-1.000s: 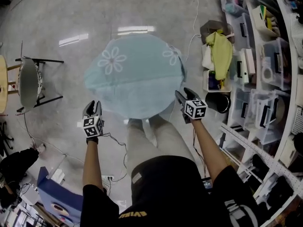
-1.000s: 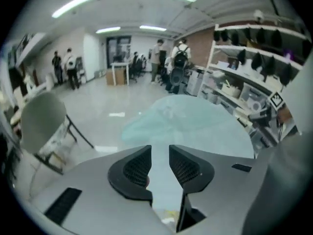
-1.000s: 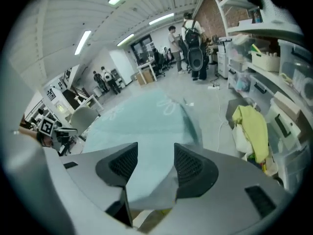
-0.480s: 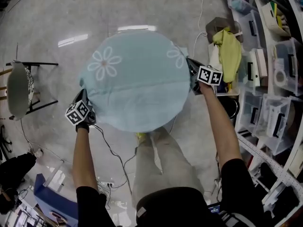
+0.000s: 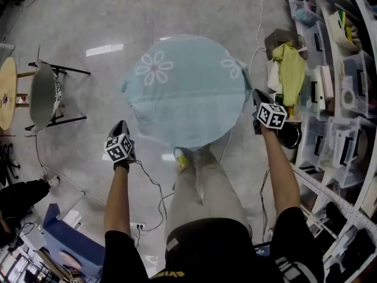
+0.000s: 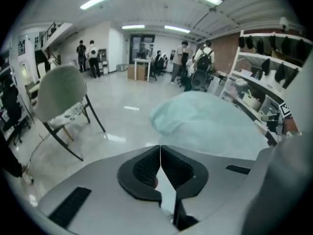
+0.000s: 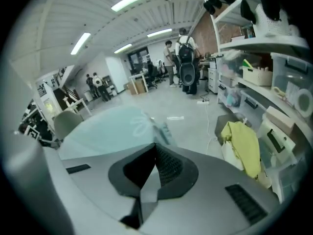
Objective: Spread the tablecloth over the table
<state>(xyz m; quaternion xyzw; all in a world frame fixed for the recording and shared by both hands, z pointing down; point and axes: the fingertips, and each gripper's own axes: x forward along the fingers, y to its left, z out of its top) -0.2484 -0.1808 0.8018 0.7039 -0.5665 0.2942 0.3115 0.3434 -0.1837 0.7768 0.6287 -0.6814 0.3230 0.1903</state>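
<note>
Tablecloth (image 5: 188, 93) and desk come first: the pale blue tablecloth with white flowers lies over the round desk and hides all of it. A soft fold line runs across the middle. The left edge looks a bit lumpy, and a corner hangs down on the far right side.

The left gripper (image 5: 122, 125) hangs over the floor (image 5: 88, 16), near the left front edge of the tablecloth but not on it. Its jaws have just been closing, and now they are shut tight with nothing between them. The right gripper (image 5: 258, 94) is just beside the right edge, between the tablecloth and the shelves (image 5: 347, 69). Its jaws are pressed together too, and they hold nothing. A chair (image 5: 44, 96) stands well apart on the left.

The big job looks nearly done, since the tablecloth already covers the top. The step in hand seems to be the tidy-up: looking for bumps and edges that hang crooked.

The next move would likely need one pair of jaws to open, pinch the lumpy left hem, and pull it out and down, softly. A hard tug could drag the whole tablecloth off to one side, so the other gripper may need to hold the far edge.
</note>
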